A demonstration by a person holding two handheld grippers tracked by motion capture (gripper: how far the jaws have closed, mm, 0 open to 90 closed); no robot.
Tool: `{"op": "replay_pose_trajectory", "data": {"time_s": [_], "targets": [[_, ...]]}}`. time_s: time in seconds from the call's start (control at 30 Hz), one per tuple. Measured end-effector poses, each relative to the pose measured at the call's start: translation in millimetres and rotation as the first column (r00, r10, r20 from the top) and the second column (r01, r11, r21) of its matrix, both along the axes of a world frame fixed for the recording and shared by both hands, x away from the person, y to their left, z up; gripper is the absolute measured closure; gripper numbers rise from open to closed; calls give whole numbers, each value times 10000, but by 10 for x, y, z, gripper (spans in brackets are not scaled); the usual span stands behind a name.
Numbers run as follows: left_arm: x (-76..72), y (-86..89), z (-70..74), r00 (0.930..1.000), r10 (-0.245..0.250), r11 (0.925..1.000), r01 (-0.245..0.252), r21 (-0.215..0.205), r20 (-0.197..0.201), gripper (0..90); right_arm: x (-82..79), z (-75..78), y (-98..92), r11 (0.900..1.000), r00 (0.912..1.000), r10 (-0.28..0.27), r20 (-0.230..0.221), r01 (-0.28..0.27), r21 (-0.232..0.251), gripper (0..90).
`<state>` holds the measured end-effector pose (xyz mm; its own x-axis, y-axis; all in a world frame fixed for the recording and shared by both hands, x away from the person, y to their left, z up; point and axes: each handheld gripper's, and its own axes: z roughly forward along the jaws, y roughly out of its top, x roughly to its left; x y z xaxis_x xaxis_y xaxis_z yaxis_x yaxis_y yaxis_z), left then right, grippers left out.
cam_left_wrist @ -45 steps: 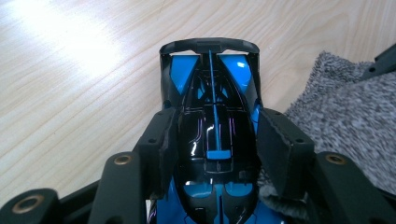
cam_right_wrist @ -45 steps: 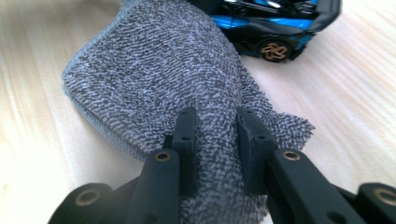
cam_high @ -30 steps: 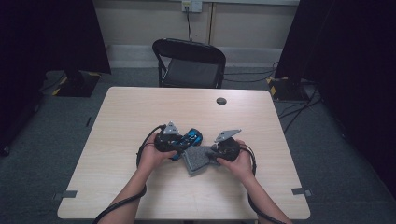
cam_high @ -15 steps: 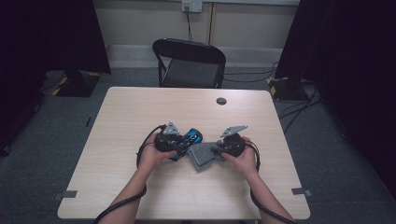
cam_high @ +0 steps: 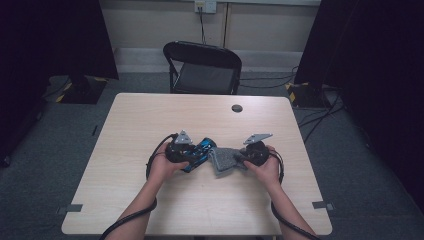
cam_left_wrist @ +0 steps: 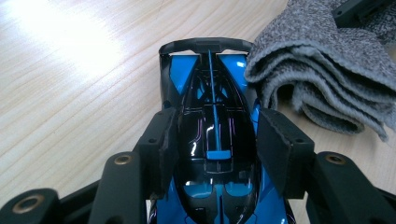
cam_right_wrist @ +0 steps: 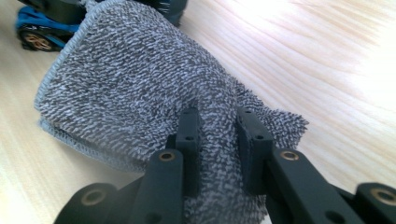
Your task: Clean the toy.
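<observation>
High view: a person seated at a light wood-grain table [cam_high: 150, 200] holds 2 two-jaw grippers over its near half, forearms entering from the bottom edge. The left gripper [cam_high: 200, 152] is clenched on a blue-and-black toy race car [cam_high: 202, 150], which sits near the table's centre, its far end just beside a folded grey terry cloth [cam_high: 223, 160]. The right gripper [cam_high: 239, 159] is pinched on that cloth from the other side. The 2 grippers point toward each other, with car and cloth between them. A small dark round object [cam_high: 237, 108] lies on the far part of the table, well apart from the hands. A black folding chair [cam_high: 202, 67] stands beyond the far edge.

Left gripper view: both pads [cam_left_wrist: 163, 149] press the flanks of the toy race car [cam_left_wrist: 212, 121] at mid-body; the car's wing end points away from the camera. The cloth [cam_left_wrist: 317, 70], folded in several layers, lies on the table just beside the car's wing end, to its right; whether they touch cannot be told.

Right gripper view: the jaws stand narrowly apart, a bunched fold of the cloth [cam_right_wrist: 130, 84] clamped between the pads [cam_right_wrist: 189, 140]. The cloth's stitched edge curves at left; a wheel of the toy race car [cam_right_wrist: 35, 39] shows beyond it at upper left.
</observation>
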<state>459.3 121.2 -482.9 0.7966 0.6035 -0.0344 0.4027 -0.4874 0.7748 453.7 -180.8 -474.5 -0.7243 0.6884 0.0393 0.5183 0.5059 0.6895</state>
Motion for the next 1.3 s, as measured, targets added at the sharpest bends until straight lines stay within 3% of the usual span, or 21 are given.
{"op": "replay_pose_trajectory", "data": {"time_s": [0.17, 0.67, 1.03, 1.3], "targets": [[-1, -1, 1, 10000, 0, 10000, 0, 14, -1, 487, -8, 27, -32, 9990, 9993, -234, 286, 244, -364, 735], [-4, 7, 3, 10000, -12, 10000, 12, 37, -13, 487, -18, 48, -272, 9930, 9925, -1175, 345, 1178, -46, 736], [-2, 2, 11, 10000, -2, 10000, 2, 93, -58, 488, -139, 185, -357, 9921, 9926, -1110, 500, 1077, 644, 736], [5, 1, 15, 9999, 5, 10000, -3, 78, -152, 487, -286, 185, -231, 9990, 9991, -40, 421, 22, 446, 736]]}}
